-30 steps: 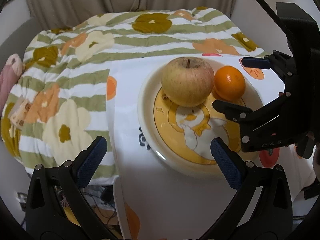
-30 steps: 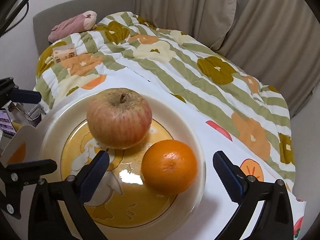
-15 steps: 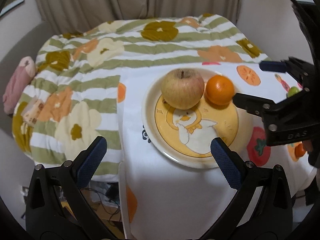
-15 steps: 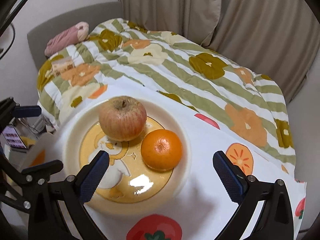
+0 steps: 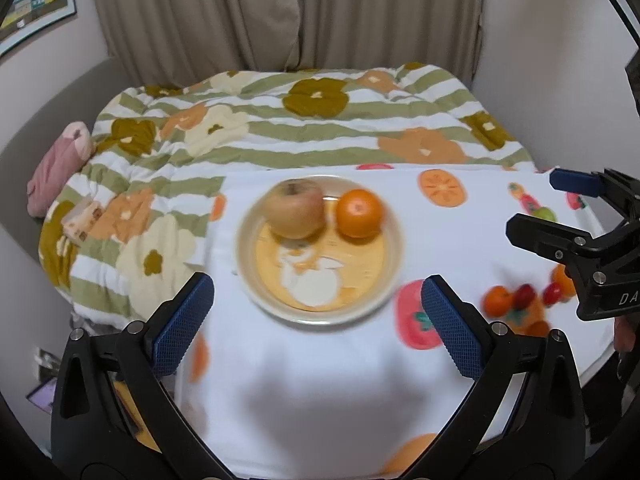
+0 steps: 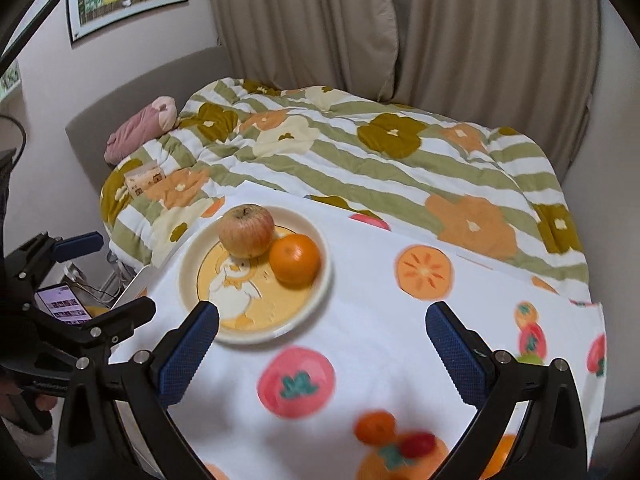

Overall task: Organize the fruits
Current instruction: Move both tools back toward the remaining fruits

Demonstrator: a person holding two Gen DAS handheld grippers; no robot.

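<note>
A cream plate (image 5: pixel 384 280) with a yellow duck picture sits on a white fruit-print cloth (image 5: pixel 320 380). On its far side lie an apple (image 5: pixel 295 208) and an orange (image 5: pixel 359 213), side by side and touching. The same plate (image 6: pixel 192 280), apple (image 6: pixel 246 231) and orange (image 6: pixel 295 259) show in the right wrist view. My left gripper (image 5: pixel 318 322) is open and empty, held above the cloth short of the plate. My right gripper (image 6: pixel 322 348) is open and empty, to the right of the plate; it also shows in the left wrist view (image 5: pixel 560 208).
A striped flower quilt (image 5: pixel 280 132) covers the bed behind the table. A pink plush (image 5: pixel 56 172) and a small box (image 5: pixel 82 220) lie at its left. Curtains (image 6: pixel 400 28) hang behind. A phone (image 6: pixel 62 306) and clutter sit below the table's left edge.
Both grippers have pulled back and up from the plate, so the plate and fruit look smaller and more of the cloth shows. Apple and orange have stayed in place.
</note>
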